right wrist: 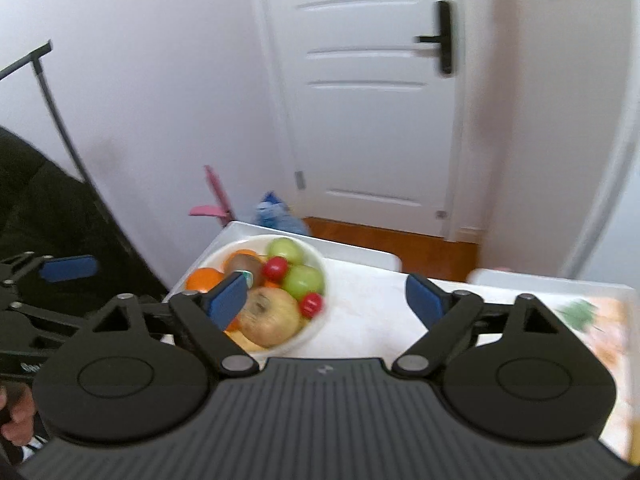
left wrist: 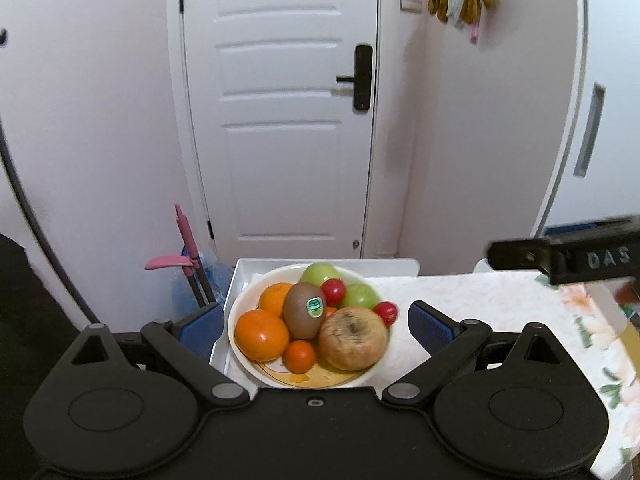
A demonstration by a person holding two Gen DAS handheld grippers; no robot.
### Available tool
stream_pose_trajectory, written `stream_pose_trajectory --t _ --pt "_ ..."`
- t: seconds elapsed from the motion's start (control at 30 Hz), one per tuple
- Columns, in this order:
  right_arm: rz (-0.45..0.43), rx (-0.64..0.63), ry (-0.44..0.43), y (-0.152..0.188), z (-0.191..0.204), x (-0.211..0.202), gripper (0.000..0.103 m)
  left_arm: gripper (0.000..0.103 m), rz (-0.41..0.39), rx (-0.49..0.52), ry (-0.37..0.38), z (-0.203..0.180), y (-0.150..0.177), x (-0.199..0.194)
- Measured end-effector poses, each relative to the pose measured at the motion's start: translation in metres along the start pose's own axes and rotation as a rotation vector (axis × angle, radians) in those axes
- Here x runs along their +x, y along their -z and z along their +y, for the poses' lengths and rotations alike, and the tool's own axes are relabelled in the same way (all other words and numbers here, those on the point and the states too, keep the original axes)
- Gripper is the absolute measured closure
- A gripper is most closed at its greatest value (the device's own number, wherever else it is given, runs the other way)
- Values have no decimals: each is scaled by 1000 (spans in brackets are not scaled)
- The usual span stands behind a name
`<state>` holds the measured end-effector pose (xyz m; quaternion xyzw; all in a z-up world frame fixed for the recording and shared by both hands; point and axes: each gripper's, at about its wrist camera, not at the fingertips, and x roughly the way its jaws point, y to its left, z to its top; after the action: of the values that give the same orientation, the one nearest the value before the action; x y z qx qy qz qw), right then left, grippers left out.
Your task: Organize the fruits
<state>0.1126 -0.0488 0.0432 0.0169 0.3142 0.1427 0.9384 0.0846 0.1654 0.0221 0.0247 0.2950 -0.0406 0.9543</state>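
A white plate (left wrist: 240, 344) holds a brown kiwi (left wrist: 302, 314) with a green sticker, oranges (left wrist: 261, 334), two green apples (left wrist: 359, 295), a wrinkled tan apple (left wrist: 354, 338) and small red fruits (left wrist: 333, 291). My left gripper (left wrist: 316, 322) is open, its blue pads on either side of the plate, holding nothing. My right gripper (right wrist: 326, 300) is open and empty above the table to the right of the plate (right wrist: 316, 326); its left finger overlaps the fruit in that view. The left gripper's pad (right wrist: 68, 269) shows at the far left there.
The plate sits half on a white tray (left wrist: 328, 265) at the table's left end. A floral tablecloth (left wrist: 500, 320) covers the table. Part of the right gripper (left wrist: 568, 256) juts in at the right. A white door (left wrist: 280, 112) and a pink-handled tool (left wrist: 186, 240) stand behind.
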Motion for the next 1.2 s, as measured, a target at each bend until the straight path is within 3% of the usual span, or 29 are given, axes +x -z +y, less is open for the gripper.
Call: stream_pose_trajectory --t 0.13,0.4,0.73,1.2 --pt "-21 -2 118 21 -3 -43 0 0 -32 -19 -4 -11 4 -31" --pt "-27 44 256 62 -15 -93 0 0 -61 -2 7 -36 19 -67" --pt "10 115 302 90 -28 -117 0 0 -57 25 -5 -60 41 -85" --pt "14 132 299 91 -33 -119 0 0 -60 43 -3 -67 43 -88"
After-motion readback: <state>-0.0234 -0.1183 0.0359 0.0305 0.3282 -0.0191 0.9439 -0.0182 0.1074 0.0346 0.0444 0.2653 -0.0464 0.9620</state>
